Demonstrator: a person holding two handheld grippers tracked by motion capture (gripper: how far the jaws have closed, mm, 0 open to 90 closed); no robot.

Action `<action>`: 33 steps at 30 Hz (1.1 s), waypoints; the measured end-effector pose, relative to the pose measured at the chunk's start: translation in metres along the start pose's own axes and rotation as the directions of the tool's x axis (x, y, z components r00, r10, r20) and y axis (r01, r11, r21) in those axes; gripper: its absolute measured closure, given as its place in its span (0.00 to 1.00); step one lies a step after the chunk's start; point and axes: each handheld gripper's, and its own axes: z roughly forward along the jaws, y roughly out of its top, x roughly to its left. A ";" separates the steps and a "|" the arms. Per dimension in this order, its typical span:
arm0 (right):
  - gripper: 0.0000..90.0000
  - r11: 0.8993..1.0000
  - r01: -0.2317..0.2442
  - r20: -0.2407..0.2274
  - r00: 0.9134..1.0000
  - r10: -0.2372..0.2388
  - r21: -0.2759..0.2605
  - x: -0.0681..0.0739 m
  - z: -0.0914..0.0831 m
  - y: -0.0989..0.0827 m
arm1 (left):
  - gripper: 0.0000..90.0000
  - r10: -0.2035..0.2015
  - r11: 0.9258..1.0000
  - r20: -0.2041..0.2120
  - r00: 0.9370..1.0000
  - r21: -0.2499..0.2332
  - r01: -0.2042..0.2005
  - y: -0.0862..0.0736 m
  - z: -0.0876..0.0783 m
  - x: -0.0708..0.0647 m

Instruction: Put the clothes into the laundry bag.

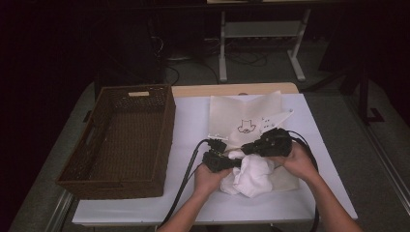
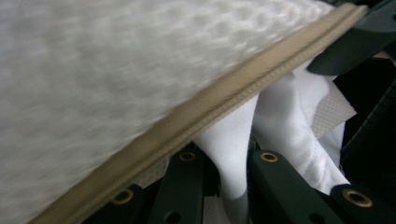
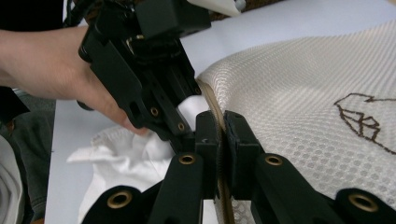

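Note:
A cream mesh bag (image 1: 246,112) with a tan hem (image 3: 211,100) and a stitched brown figure (image 3: 363,122) lies on the white table cover. A crumpled white garment (image 1: 255,177) sits at its near edge. My right gripper (image 3: 220,125) is shut on the tan hem and holds it up. The left gripper (image 2: 229,157) is shut on a fold of the white garment (image 2: 232,163) just beneath the lifted hem (image 2: 210,108). In the high view the left gripper (image 1: 236,162) and right gripper (image 1: 245,148) meet tip to tip over the garment.
A dark brown wicker basket (image 1: 163,126) stands on the left half of the table. Black cables (image 1: 186,176) trail from both grippers toward the near edge. The table's right edge (image 1: 333,169) is close to the right forearm.

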 end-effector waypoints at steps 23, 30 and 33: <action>0.94 1.000 -0.030 0.001 1.000 0.030 0.007 -0.010 0.006 -0.004 | 0.32 0.020 0.983 0.096 0.995 0.178 -0.036 -0.008 -0.016 -0.018; 0.94 1.000 -0.024 -0.012 1.000 0.024 0.005 -0.007 0.007 -0.004 | 0.63 0.029 0.985 0.091 0.995 0.167 -0.044 -0.013 0.010 -0.021; 0.94 1.000 -0.021 -0.026 0.999 0.021 0.004 -0.006 0.007 -0.005 | 0.81 0.052 0.987 0.083 0.995 0.148 -0.064 -0.015 0.012 -0.022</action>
